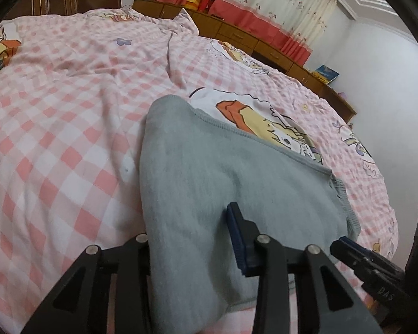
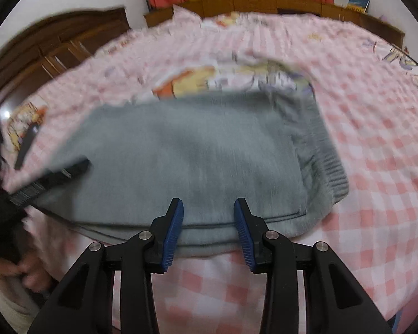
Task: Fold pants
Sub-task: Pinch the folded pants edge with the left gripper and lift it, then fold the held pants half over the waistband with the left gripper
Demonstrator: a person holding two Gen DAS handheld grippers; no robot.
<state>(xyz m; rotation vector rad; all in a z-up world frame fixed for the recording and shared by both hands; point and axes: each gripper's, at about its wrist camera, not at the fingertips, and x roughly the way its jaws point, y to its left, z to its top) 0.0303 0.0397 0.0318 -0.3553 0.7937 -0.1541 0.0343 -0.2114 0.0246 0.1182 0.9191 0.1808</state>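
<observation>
The grey pants (image 2: 197,156) lie folded into a thick stack on the pink checked bed cover (image 2: 376,167). My right gripper (image 2: 209,217) is open and empty, its blue pads on either side of the stack's near edge, just above it. The right wrist view is blurred by motion. In the left wrist view the pants (image 1: 209,183) drape over my left gripper (image 1: 189,231). Its right blue pad (image 1: 238,239) shows on top of the cloth and the left finger is hidden under it. The other gripper (image 1: 370,267) shows at lower right.
The bed cover (image 1: 69,139) spreads wide to the left and far side. A wooden headboard and low cabinets (image 1: 264,44) line the back under red and white curtains. A dark flat object (image 2: 28,144) lies on the bed at left. A hand (image 2: 19,272) shows at lower left.
</observation>
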